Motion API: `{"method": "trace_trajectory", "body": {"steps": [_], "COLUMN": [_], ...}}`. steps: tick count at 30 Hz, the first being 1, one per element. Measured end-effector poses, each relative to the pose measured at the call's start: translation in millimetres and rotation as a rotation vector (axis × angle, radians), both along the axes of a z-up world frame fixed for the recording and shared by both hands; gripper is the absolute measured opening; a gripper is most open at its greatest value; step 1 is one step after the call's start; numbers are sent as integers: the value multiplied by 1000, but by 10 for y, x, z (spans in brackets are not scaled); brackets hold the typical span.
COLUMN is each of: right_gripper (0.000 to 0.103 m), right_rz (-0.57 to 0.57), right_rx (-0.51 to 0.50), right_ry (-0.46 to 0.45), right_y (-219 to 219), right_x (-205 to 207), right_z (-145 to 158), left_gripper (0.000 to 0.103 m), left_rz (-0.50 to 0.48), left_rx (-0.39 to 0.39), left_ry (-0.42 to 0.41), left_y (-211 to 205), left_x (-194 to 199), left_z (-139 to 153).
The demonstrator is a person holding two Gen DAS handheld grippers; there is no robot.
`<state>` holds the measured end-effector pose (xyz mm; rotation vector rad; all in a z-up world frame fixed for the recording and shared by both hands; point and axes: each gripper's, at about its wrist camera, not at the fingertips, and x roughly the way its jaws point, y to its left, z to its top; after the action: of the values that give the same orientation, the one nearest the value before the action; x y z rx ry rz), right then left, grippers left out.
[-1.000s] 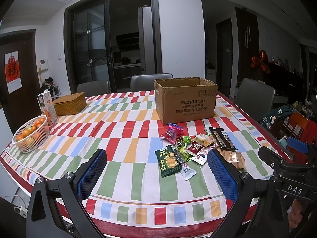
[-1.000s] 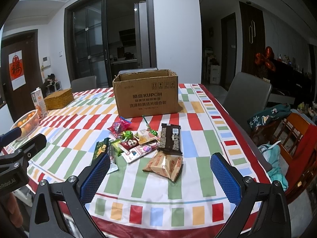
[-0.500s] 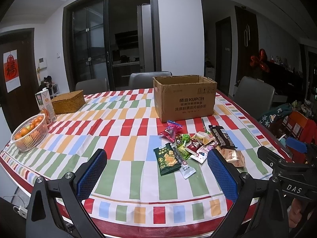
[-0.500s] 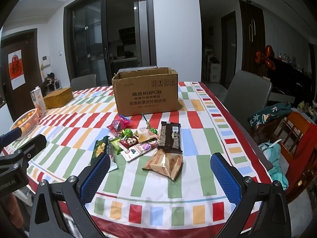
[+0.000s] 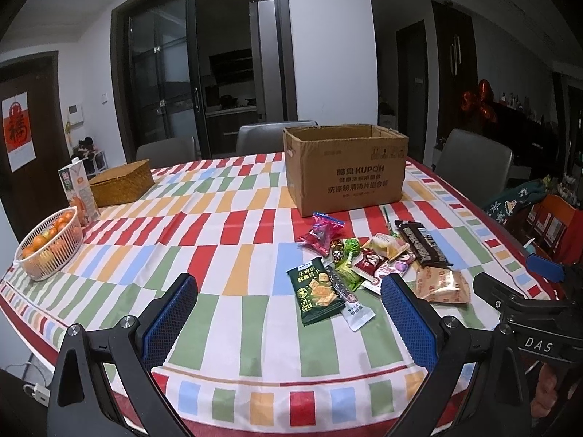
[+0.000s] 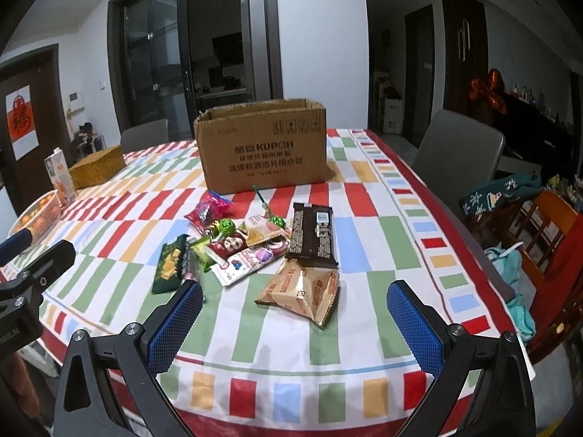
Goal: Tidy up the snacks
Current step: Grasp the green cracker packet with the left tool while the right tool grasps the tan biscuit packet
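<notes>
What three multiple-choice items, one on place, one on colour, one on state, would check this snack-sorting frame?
1. Where does the gold snack bag lie?
A. inside the cardboard box
B. on the tablecloth, nearer the camera than the dark chocolate bar
C. in the white basket

2. What colour are the pads of the right tongs?
A. blue
B. red
C. yellow

3. What state are the left tongs in?
A. shut on a snack
B. open, holding nothing
C. shut and empty

Answers:
1. B: the bag rests on the tablecloth just in front of the dark chocolate bar, apart from the cardboard box.
2. A: both pads show blue mesh.
3. B: the pads stand wide apart, with only tablecloth between them.
</notes>
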<state>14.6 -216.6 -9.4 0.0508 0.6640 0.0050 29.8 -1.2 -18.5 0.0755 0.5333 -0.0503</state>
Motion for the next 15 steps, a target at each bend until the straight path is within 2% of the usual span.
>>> {"method": "trace_trajectory", "body": {"steps": [15], "right_gripper": [100], "right_rz": [-51], "right_rx": [11], "right_ry": [141], "right_y": [-21], "right_x": [542], "right_z": [-336], "left_gripper": [81], "left_rz": [-45], "left_rx": [-51], "left_ry": [144], "left_y": [1], "left_x": [655], "left_z": [-361]}}
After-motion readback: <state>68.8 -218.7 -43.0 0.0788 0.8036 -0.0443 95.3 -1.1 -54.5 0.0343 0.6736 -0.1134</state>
